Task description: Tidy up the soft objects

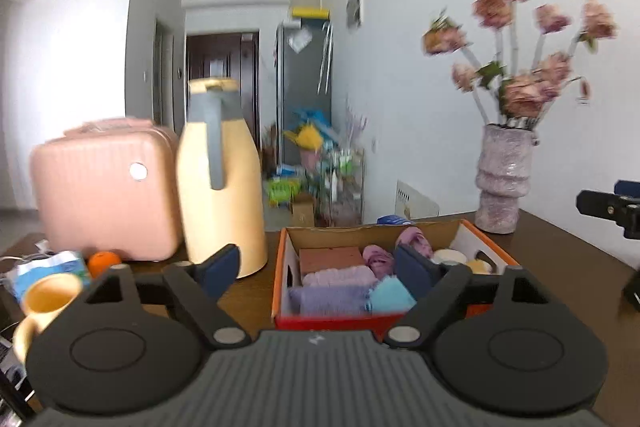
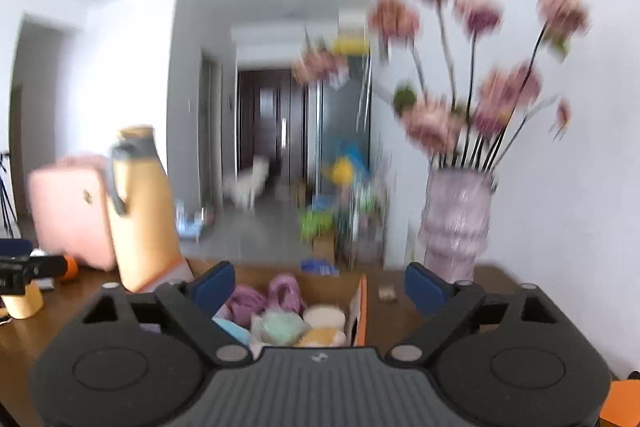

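An orange-edged cardboard box (image 1: 285, 247) stands on the brown table and holds soft things: folded pink and lilac towels (image 1: 335, 287), a light blue cloth (image 1: 390, 294) and purple rolled items (image 1: 378, 259). My left gripper (image 1: 316, 267) is open and empty, raised just in front of the box. In the right wrist view the box (image 2: 360, 311) shows purple rolls (image 2: 264, 297), a mint cloth (image 2: 282, 325) and a cream round item (image 2: 324, 315). My right gripper (image 2: 318, 285) is open and empty above the box's near right side.
A yellow thermos jug (image 1: 220, 179) and a pink case (image 1: 106, 187) stand left of the box. A yellow mug (image 1: 44, 303) and an orange (image 1: 103, 261) sit at the near left. A lilac vase of flowers (image 1: 504, 179) stands at the back right by the wall.
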`<state>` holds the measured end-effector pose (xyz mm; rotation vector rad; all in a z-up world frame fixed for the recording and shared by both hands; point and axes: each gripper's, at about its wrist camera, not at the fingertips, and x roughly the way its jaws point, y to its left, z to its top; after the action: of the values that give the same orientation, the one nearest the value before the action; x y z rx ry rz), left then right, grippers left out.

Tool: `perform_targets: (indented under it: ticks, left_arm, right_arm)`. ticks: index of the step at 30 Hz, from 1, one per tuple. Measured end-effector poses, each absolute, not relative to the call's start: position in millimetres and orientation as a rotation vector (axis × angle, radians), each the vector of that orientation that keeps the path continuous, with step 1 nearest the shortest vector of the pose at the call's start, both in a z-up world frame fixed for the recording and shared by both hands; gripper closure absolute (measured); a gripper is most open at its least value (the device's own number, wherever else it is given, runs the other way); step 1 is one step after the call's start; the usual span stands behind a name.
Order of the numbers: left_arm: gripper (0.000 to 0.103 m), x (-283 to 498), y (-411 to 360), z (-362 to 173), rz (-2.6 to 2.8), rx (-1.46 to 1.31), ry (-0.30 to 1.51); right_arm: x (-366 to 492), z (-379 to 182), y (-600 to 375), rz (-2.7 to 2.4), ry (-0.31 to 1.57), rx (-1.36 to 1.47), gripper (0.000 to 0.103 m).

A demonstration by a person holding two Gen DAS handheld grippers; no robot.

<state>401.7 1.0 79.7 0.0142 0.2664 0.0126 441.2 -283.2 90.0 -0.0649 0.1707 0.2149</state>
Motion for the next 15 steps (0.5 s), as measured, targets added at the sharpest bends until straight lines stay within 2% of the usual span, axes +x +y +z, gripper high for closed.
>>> perform_targets:
  ticks: [1, 6, 15]
  left_arm:
    - [0.0, 380.1, 0.8, 75.3, 0.015, 0.019, 0.247]
    - [0.0, 301.1, -3.4, 58.6, -0.001, 0.001, 0.173]
    - [0.0, 219.6, -12.6, 47.5, -0.02, 0.017, 0.142]
  right_arm:
    - [425.8, 87.8, -281.8, 0.217, 0.165, -0.067, 0.009]
    - [346.7, 71.0, -276.4, 0.234, 0.133, -0.053, 0.001]
    - [256.9, 45.8, -275.8, 0.238, 0.14, -0.038, 0.0]
